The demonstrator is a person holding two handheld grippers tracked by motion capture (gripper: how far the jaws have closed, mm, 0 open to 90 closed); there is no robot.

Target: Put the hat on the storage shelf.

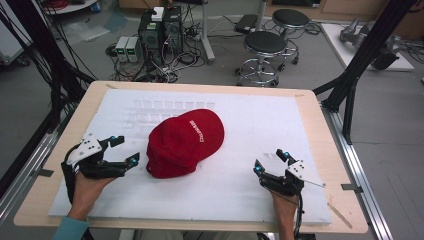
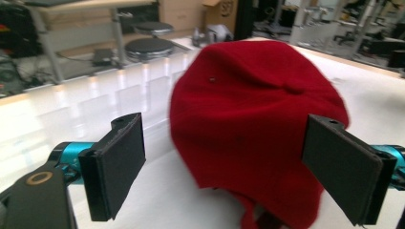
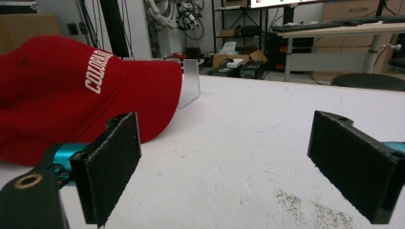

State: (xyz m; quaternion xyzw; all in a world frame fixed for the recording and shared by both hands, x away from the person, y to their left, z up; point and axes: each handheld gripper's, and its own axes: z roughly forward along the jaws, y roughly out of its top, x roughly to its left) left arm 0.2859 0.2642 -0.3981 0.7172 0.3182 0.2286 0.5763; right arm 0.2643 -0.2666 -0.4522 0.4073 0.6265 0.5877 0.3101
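Your cap [image 1: 185, 142] is soft red cloth with a matt, slightly fuzzy weave and white stitched lettering. It lies on a white mat [image 1: 250, 185] that looks like foam, faintly grainy and dull up close, glossy at a low angle. The table [image 1: 330, 125] edge is pale, smooth wood. Your left claw [image 2: 224, 162] and right claw [image 3: 239, 167] carry matt black, rough-faced pads on shiny teal metal

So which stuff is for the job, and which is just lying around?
For the job:
- red cap on the white mat
- left gripper, jaws open, facing the cap
- right gripper, jaws open, on the mat

Just lying about:
- two black stools
- computer towers and cables on the floor
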